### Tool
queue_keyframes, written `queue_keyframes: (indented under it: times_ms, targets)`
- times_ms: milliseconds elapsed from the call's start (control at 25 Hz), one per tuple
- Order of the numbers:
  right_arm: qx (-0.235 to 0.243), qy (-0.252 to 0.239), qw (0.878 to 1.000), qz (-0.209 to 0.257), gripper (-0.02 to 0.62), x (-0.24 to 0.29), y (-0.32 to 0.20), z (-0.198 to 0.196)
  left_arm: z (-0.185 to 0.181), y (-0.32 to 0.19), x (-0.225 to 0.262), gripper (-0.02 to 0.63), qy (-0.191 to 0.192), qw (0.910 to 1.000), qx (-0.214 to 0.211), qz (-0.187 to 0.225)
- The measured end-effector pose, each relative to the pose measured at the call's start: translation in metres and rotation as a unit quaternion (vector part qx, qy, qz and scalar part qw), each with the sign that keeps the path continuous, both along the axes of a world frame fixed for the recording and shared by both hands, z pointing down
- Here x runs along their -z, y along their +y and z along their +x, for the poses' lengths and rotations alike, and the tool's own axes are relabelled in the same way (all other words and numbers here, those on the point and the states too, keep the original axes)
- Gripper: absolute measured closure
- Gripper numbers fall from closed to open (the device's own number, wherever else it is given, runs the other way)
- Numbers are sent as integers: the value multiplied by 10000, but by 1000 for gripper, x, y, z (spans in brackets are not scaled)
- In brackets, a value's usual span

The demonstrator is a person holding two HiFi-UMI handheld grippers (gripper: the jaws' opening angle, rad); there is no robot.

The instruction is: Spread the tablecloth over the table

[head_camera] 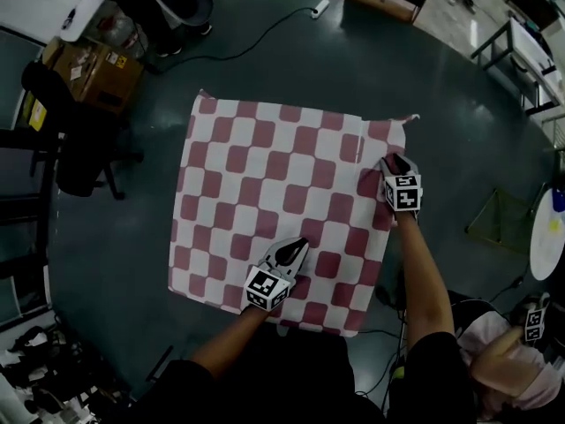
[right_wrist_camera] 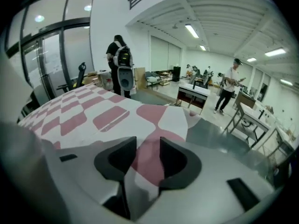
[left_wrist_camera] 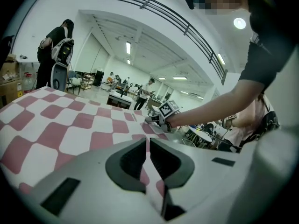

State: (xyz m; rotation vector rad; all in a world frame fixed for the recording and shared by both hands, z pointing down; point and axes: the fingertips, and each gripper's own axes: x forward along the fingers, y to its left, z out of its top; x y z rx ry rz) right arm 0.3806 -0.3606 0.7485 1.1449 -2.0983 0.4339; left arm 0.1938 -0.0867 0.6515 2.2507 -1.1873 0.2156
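Plainly, the red-and-white checked tablecloth [head_camera: 265, 175] is light, limp stuff. It lies nearly flat across the whole surface, which it hides, with its edges drooping over the sides and its far right corner [head_camera: 411, 117] peaked up a little. It looks thin and smooth, perhaps a bit slippery. I judge it will slide and billow rather than resist, and that a pinch on a hem or corner will steer it better than a push in the middle. My left gripper [head_camera: 296, 253] has its jaws closed together on what looks like a thin fold, not far in from the near edge. My right gripper [head_camera: 395, 162] has its jaws wide by the right edge, with cloth showing between them but not pressed. A faint crease [head_camera: 358, 148] runs through the far right squares.
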Motion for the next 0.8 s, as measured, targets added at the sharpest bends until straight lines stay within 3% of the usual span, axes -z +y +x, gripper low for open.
queue_keyframes:
  times_ms: [120, 280, 440, 640, 800]
  targets:
    - [122, -15, 9999, -52, 422, -1, -2, 2, 3, 6, -4, 586, -30, 9999, -85, -98]
    - [-687, -642, 9956, 37, 399, 17, 8, 24, 11, 12, -3, 586, -28, 9997, -206, -129]
    - [-1127, -886, 9894, 229, 403, 42, 51, 28, 12, 5, 7, 586, 45, 9996, -277, 5]
    - [-1321, -1286, 9824, 303, 414, 84, 149, -10, 6, 2, 39, 586, 192, 9988, -321, 321]
    - [-1322, -1586, 9776, 408, 471, 136, 243, -72, -5, 25, 80, 588, 352, 9968, -420, 576]
